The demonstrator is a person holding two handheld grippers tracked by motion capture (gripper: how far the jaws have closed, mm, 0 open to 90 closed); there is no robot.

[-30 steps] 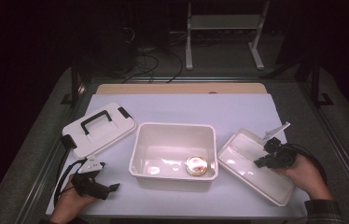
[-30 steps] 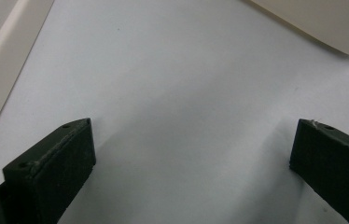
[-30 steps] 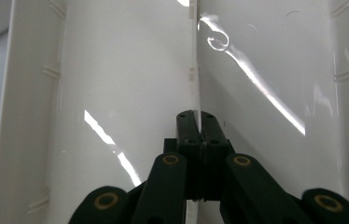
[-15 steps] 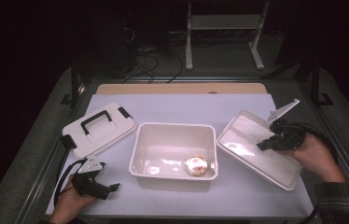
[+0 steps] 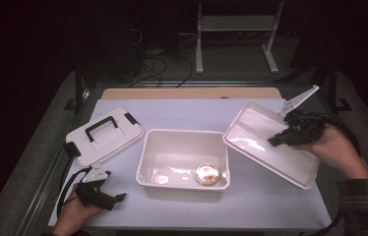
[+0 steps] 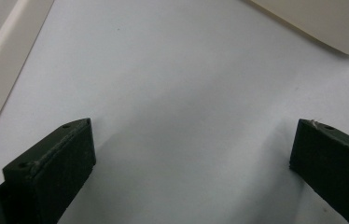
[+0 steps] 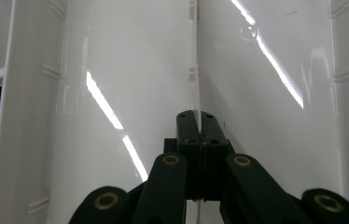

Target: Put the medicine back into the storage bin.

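The right gripper [image 5: 276, 140] has its fingers clenched on the middle wall of the white tray [image 5: 251, 129], held tilted above the table [image 5: 182, 110] beside the box [image 5: 184, 147], probably for placing inside, while the left gripper [image 5: 118, 197] rests released.

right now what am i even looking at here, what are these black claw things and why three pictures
A person sits at a table and holds a hand tool with two black jaws in each hand. The high view looks down from above. The other two pictures come from small cameras riding on each tool, looking along its jaws.

The left gripper rests near the table's front corner, jaws wide apart, nothing between them. The right gripper is shut on the thin middle divider of a white tray, holding it tilted above the table.

In the middle stands an open white bin with a small round golden thing inside; what it is I cannot tell. To its left lies a white lid with a black handle.
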